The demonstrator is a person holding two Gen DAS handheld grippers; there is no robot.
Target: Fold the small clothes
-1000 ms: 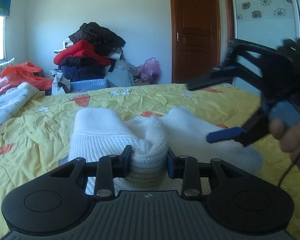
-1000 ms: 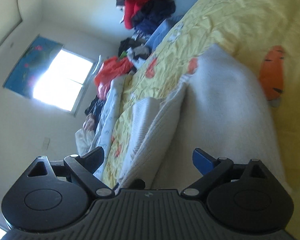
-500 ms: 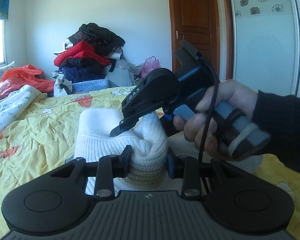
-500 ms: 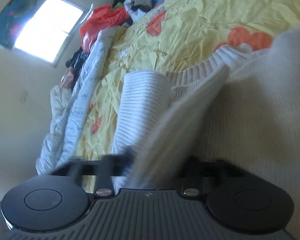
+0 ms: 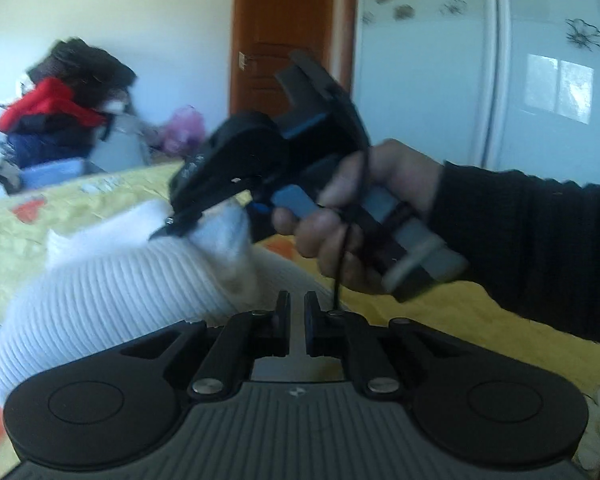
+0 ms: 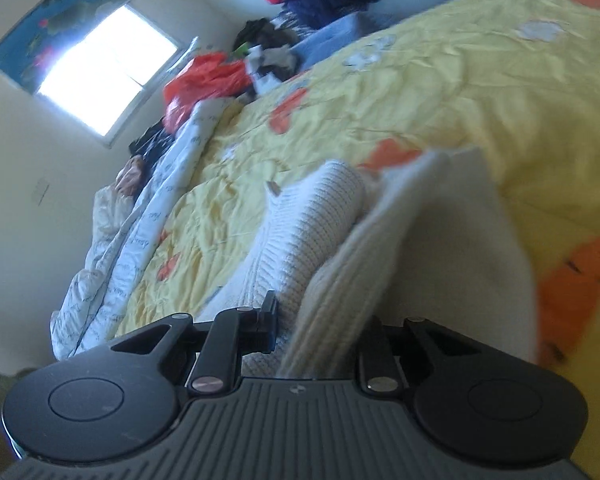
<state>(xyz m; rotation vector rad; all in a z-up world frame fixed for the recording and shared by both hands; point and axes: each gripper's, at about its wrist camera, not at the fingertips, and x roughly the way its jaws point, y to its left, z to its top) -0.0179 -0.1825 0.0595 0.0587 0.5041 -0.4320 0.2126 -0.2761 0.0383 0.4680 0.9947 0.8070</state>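
A bed with a yellow orange-patterned cover carries the white knit garment. A white quilt and piled clothes lie along its edges.

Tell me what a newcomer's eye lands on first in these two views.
First, the right gripper, held by a hand in a dark sleeve, its jaws closing on a fold of the white knit garment at the middle of the left wrist view. Below it, the left gripper is shut with nothing between its pads. Around them spreads the yellow bedspread, with a clothes heap at the back.
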